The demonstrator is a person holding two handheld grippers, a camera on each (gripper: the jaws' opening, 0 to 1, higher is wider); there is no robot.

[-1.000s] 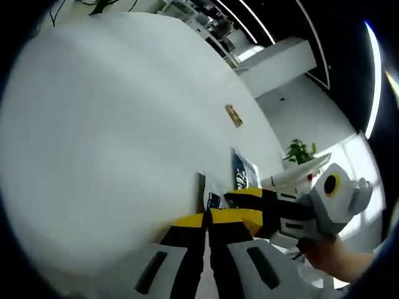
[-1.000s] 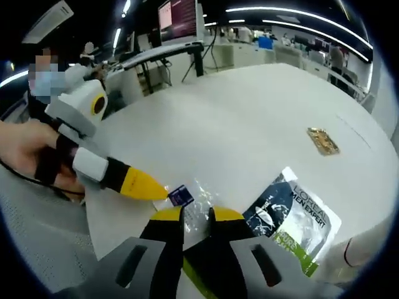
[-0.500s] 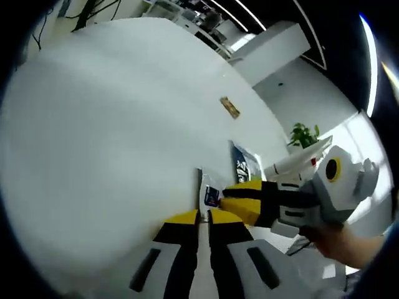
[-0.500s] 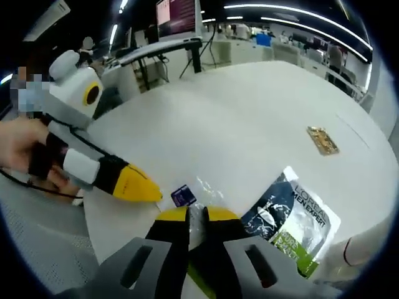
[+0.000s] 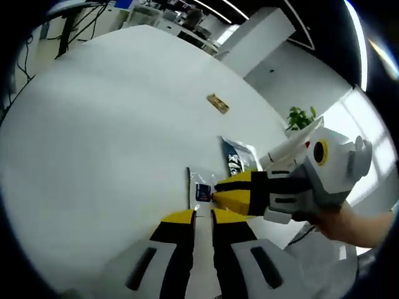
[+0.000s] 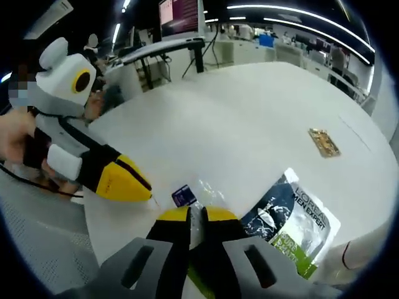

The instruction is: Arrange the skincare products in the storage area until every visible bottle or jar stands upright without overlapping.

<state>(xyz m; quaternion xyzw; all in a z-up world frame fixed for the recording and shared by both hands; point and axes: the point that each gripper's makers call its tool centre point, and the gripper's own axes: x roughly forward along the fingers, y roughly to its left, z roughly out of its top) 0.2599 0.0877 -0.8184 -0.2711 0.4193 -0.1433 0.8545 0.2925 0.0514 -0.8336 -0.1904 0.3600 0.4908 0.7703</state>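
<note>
At the bottom centre of the right gripper view, the right gripper [image 6: 198, 219] is pinching the edge of a clear sachet [image 6: 201, 194], its jaws nearly together on the plastic. The sachet is lying flat on the white table [image 6: 249, 118], touching a dark pouch [image 6: 293, 221] at lower right. The left gripper [image 6: 140, 187] is pointing in from the left, its tips looking closed, just beside the sachet.

In the left gripper view, the left gripper [image 5: 202, 217] is showing narrow jaws at bottom centre, with the sachet [image 5: 198, 190] just above and the right gripper [image 5: 219, 194] reaching in from the right. A small gold packet [image 5: 217, 103] is sitting well apart, upper centre. A plant [image 5: 300, 117] is standing at right.
</note>
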